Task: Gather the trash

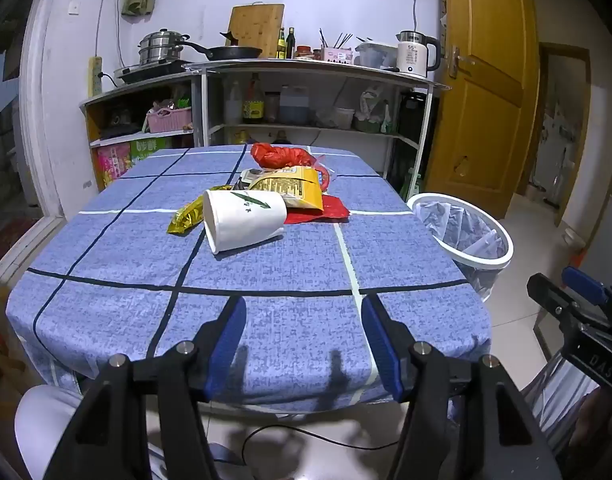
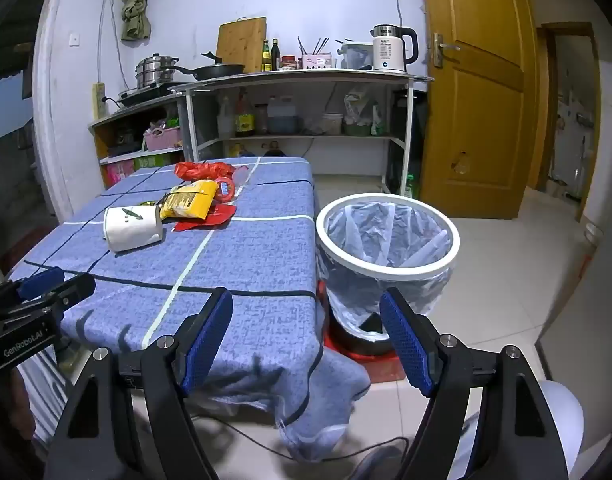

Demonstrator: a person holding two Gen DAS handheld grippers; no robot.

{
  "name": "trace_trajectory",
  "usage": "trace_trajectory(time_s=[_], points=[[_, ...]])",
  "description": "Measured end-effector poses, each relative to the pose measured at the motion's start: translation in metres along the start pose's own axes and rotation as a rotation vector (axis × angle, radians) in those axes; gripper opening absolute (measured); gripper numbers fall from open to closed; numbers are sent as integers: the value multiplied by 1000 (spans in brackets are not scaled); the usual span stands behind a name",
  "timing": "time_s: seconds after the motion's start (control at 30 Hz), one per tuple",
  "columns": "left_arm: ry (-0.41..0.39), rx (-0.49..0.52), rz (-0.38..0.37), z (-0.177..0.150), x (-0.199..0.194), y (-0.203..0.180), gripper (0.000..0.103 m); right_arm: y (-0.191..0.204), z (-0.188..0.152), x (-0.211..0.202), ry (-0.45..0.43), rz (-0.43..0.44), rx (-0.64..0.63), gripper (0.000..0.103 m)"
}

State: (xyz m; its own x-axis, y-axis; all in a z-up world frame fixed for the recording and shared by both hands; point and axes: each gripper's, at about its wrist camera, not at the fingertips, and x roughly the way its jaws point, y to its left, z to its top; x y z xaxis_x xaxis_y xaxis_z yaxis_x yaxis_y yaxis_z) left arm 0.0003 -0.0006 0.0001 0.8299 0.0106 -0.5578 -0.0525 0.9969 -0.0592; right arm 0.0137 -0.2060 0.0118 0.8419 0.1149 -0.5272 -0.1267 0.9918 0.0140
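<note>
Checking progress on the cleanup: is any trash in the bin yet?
No, the trash bin shows only its plastic liner inside.

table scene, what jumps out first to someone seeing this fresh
A heap of trash sits mid-table on the blue checked tablecloth: a white paper cup tipped on its side in front, a yellow snack bag behind it, and a crumpled red plastic bag farthest back. Beside the table on the floor stands a white-rimmed bin lined with a clear bag. Both grippers hang open and empty at the near edge.

The left gripper [image 1: 304, 314] tilts downward, jaws apart and empty. The right gripper [image 2: 307, 308] sits just to its right, tilted alike, jaws spread wide and empty.
</note>
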Motion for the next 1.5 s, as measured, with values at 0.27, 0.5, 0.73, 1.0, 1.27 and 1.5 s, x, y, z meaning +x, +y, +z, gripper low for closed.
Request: trace_trajectory(time_s=[0.27,0.5,0.73,1.0,1.27,1.5], points=[[-3,-14,-11,0,-1,4,62,0,2,0,7,-6,0,76],[-6,-10,-6,0,0,0,62,-2,3,0,8,-6,1,76],[-7,-10,-6,0,-1,-1,62,-2,3,-2,6,-9,1,76],[-4,-6,-9,0,-3,-3,62,2,4,-1,10,-8,0,76],[-1,-7,-10,0,-3,-3,62,2,3,-1,12,-8,0,76],[-1,-8,-11,0,-3,-3,62,2,4,-2,13,-6,2,76]])
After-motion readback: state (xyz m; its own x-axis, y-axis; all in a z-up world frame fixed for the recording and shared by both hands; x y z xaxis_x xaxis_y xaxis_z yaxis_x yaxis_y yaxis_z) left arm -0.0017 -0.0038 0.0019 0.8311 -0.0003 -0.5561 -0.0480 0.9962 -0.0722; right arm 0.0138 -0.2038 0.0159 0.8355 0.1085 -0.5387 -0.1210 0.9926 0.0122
